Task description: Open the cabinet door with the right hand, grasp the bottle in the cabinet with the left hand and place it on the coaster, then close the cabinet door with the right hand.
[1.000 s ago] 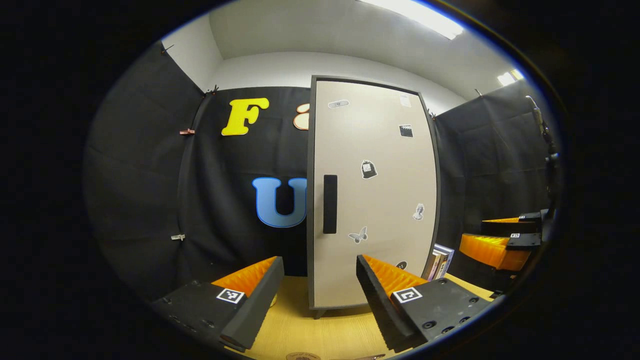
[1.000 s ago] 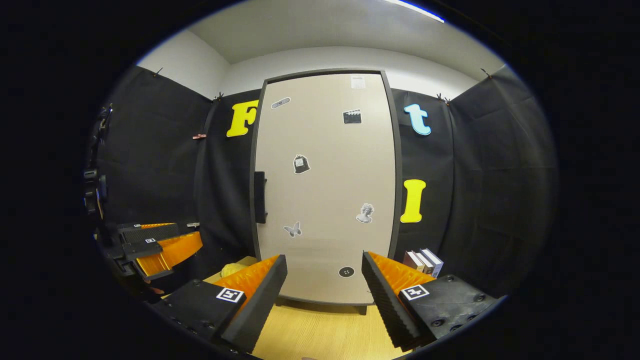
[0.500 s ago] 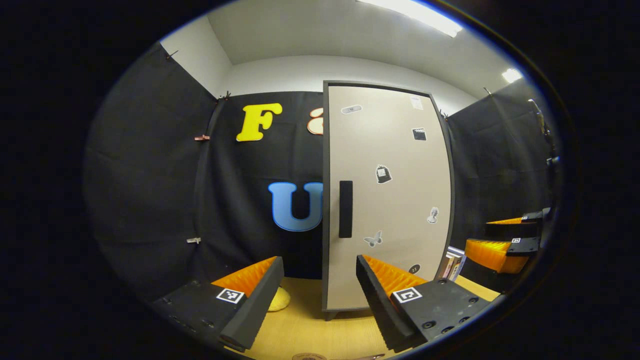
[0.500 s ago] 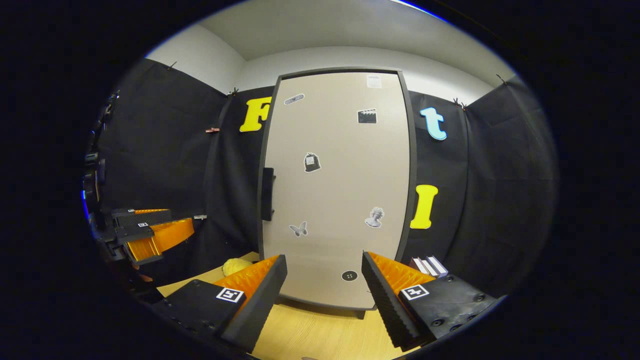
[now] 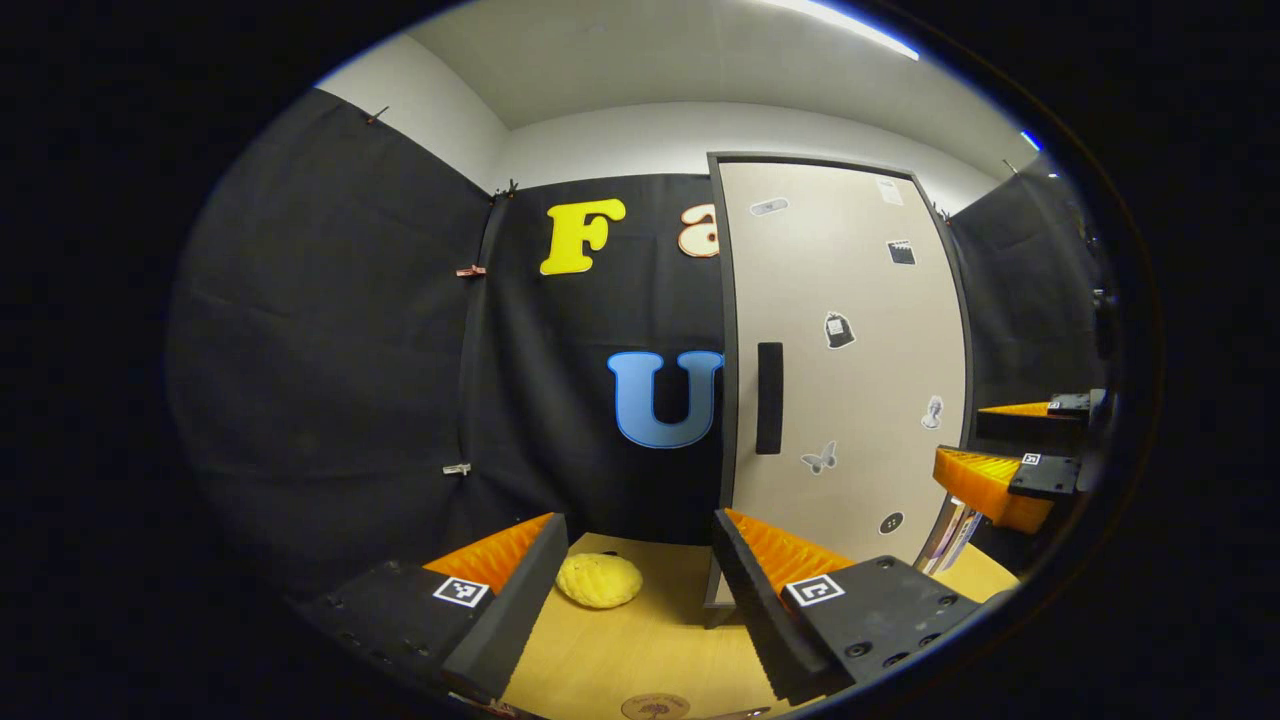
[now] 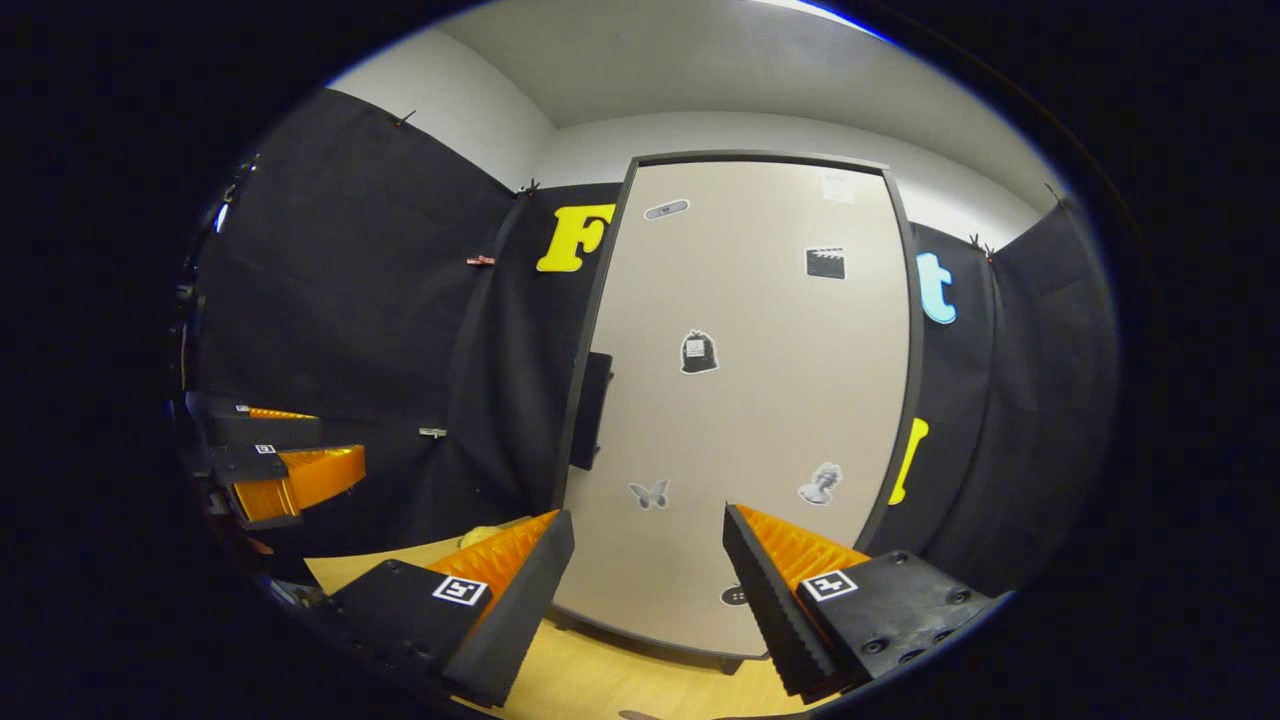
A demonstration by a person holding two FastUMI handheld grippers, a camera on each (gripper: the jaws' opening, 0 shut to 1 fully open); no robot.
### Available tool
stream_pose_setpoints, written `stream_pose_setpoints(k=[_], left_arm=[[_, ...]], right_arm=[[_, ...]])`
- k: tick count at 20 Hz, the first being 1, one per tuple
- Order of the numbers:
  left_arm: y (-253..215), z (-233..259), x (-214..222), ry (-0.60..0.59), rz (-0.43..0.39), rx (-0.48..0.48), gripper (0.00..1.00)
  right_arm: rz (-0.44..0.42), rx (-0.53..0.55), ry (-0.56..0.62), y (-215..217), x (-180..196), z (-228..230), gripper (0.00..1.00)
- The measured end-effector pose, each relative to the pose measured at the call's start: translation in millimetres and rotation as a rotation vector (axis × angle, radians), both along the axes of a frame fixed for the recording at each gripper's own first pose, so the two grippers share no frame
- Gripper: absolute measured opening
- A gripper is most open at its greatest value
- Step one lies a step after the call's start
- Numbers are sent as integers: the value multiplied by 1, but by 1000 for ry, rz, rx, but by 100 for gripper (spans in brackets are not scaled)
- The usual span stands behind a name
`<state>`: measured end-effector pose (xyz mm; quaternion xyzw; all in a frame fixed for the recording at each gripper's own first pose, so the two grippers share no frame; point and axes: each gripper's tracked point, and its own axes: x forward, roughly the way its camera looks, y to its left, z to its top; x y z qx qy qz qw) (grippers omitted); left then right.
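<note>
Here the cabinet door [image 6: 740,400] stands upright and closed; left gripper [image 5: 640,590] and right gripper [image 6: 648,590] both gape empty.

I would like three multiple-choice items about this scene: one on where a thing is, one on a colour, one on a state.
1. Where is the dark handle on the cabinet door?
A. near the door's left edge
B. near its right edge
C. along its top edge

2. What colour is the round lumpy object on the table?
A. blue
B. yellow
C. red

3. In what state is the right gripper?
A. shut on the handle
B. shut on a book
C. open, holding nothing

Answers:
1. A, since the left gripper view shows the handle as an upright bar by the door's left edge.
2. B, since it looks yellow, lying on the wood left of the cabinet.
3. C, since the right gripper view shows its fingers apart with the closed door beyond them.
</note>
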<state>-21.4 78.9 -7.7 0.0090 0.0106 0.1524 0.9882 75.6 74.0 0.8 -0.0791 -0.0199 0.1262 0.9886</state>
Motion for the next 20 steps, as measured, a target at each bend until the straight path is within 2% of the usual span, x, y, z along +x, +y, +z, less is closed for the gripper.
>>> stream_pose_setpoints(k=[5,7,13,20], left_arm=[[46,3,24,-6,-49,13,92],[66,0,32,-1,-63,17,92],[112,-22,45,39,-85,-13,92],[149,-31,40,53,-52,-22,92]], right_arm=[[-49,30,9,40,49,3,98],[-94,52,1,51,69,5,98],[-149,71,6,85,129,0,97],[-230,90,-39,92,177,6,95]])
